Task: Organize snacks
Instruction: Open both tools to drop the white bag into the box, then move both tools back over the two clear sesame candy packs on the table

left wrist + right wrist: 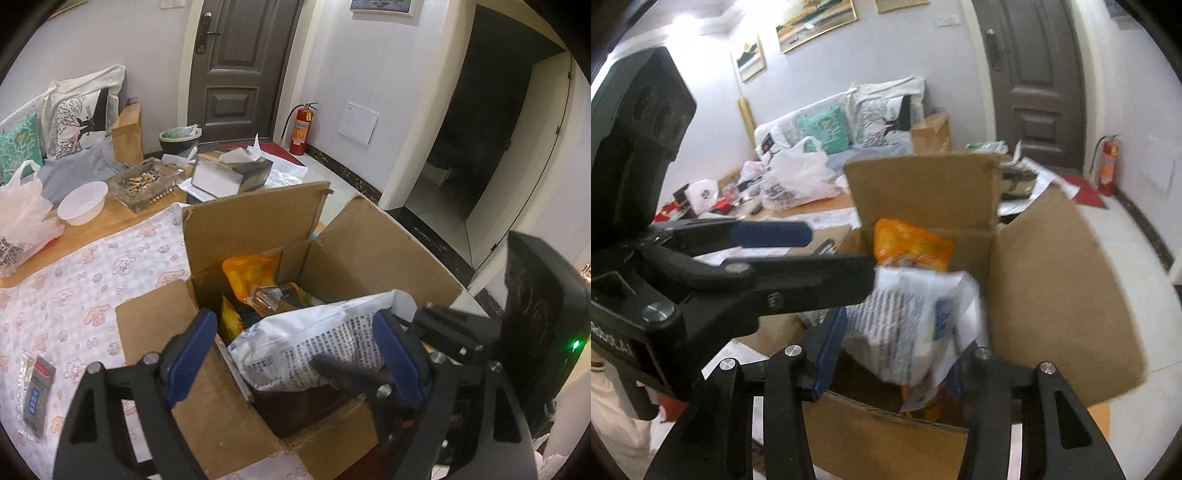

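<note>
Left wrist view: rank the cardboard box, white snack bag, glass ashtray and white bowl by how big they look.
1. cardboard box
2. white snack bag, though it is closest to the camera
3. glass ashtray
4. white bowl, though close to the ashtray, so unsure

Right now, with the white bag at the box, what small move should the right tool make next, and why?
Probably spread the right tool fully and draw it back. The white bag sits between its fingers, inside the open cardboard box and over the orange packet, so it looks ready to settle there. Whether the pads press it is unclear.
</note>
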Motion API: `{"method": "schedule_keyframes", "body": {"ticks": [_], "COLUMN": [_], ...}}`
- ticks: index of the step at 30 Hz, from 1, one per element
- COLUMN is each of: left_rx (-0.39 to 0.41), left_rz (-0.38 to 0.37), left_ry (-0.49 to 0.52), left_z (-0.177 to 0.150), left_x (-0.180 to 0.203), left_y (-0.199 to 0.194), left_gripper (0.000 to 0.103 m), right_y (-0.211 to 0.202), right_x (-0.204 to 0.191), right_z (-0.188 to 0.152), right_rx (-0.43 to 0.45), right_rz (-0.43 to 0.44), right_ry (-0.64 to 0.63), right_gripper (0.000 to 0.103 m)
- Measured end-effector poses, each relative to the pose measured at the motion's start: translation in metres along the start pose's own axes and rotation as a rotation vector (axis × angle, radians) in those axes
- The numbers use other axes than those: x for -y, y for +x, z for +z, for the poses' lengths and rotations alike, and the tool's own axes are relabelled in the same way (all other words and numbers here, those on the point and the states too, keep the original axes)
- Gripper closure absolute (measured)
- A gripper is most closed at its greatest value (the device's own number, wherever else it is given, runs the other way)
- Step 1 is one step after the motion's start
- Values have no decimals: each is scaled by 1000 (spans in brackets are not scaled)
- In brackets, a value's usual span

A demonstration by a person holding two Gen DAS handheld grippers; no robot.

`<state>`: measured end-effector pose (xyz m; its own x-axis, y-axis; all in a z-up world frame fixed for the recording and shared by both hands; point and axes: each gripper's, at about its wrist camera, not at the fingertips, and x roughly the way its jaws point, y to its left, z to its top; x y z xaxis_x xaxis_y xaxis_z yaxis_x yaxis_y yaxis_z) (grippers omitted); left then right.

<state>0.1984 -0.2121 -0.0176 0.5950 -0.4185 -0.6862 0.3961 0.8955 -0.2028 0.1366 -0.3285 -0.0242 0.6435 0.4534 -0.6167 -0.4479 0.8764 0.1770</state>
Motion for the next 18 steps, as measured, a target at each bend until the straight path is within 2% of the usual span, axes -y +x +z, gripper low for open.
{"method": "schedule_keyframes", "body": {"ticks": [2,6,11,18], "left_rx": [5,15,37,82], "left_rz": [-1,-2,3,22], "left_ry": [-3,-11,-10,-19], "left_z": [-1,-1,-3,-10], "left_x": [-2,-4,-7,-23], "left_y": [-3,-8,-21,-55], "left_gripper": [19,19,18,18], "right_y": [-7,-16,-31,-33], "right_x": [2,3,-9,-52], "right_z": [2,4,8,14], "right_rx": [22,39,66,63], "right_rz": [-35,-60,-46,-5], "right_ry": [5,13,-13,-82], "right_gripper": [54,54,49,48]}}
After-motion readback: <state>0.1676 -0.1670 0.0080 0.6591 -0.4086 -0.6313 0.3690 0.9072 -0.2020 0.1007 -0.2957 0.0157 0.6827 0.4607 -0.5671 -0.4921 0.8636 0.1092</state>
